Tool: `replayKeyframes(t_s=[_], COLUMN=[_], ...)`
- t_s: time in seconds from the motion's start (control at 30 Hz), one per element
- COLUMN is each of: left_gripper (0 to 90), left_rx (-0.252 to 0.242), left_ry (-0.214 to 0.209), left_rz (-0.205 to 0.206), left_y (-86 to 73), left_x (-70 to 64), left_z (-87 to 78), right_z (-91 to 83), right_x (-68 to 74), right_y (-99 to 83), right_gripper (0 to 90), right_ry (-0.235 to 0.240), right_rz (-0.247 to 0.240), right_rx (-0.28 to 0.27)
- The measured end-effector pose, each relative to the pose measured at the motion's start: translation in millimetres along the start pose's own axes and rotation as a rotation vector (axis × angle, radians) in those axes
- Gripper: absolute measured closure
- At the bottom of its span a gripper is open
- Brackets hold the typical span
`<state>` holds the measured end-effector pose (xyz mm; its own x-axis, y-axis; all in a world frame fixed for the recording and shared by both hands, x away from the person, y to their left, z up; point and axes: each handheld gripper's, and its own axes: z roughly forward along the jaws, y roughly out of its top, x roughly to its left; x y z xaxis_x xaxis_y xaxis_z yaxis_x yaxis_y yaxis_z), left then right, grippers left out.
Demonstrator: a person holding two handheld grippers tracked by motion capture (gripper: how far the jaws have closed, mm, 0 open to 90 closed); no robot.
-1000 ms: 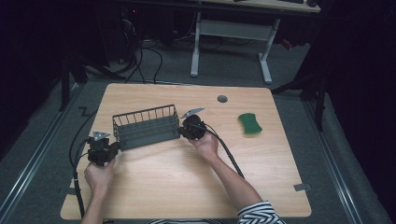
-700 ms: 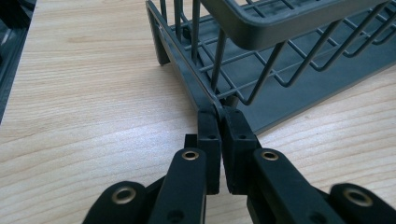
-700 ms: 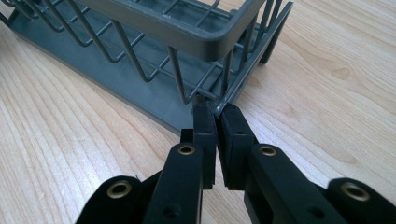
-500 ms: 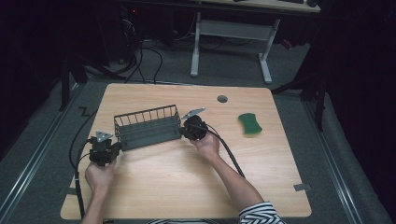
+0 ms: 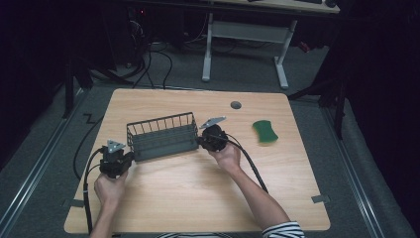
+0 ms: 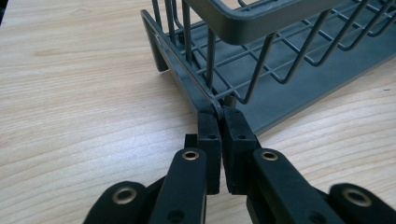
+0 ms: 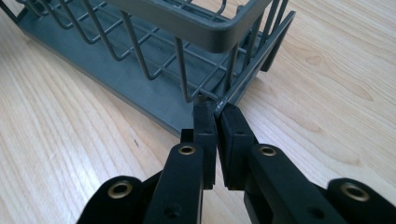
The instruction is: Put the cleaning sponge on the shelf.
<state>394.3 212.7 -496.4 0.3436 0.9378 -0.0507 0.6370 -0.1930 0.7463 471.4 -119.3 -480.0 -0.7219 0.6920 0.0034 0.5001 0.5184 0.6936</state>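
- We see a grey wire basket (image 5: 162,136) standing on the wooden table (image 5: 198,198), left of centre, its long side running left to right; nothing lies in it.
- Our left hand-held gripper (image 5: 130,157) is at the basket's near left corner; in the left gripper view its jaws are pressed together, pinching the thin edge of the basket's base (image 6: 205,70).
- Our right hand-held gripper (image 5: 199,142) meets the basket's right end; in the right gripper view its jaws pinch the base edge at that corner (image 7: 219,100).
- A green sponge (image 5: 265,131) lies on the table to the right, well apart from the basket.
- A small round grey spot (image 5: 236,105) sits near the far edge of the table.
- Black cables (image 5: 250,163) trail from both grippers across the table toward the near edge.
- Beyond the table stands a white-legged desk frame (image 5: 245,44) on the dark floor.
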Motion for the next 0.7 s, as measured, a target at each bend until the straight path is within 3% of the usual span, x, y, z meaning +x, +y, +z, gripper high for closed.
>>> replayKeyframes(t_s=[0.2, 0.47, 0.7], left_gripper=[87.2, 87.2, 87.2], left_rx=[-0.006, 0.009, 0.009], left_ry=[-0.022, -0.056, -0.084], left_rz=[0.02, 0.056, 0.073], left_y=[1.0, -0.4, -2.9], left_x=[-11.1, -30.9, -46.9], left_z=[-1.8, 2.6, 2.5], right_z=[-11.3, -31.1, -46.3], right_x=[-2.0, -5.7, -6.0], right_y=[-8.1, -37.6, -52.4], right_gripper=[86.9, 86.9, 86.9], right_ry=[-0.003, -0.009, -0.018], right_rz=[0.006, 0.041, 0.047], right_rx=[-0.008, -0.014, -0.012])
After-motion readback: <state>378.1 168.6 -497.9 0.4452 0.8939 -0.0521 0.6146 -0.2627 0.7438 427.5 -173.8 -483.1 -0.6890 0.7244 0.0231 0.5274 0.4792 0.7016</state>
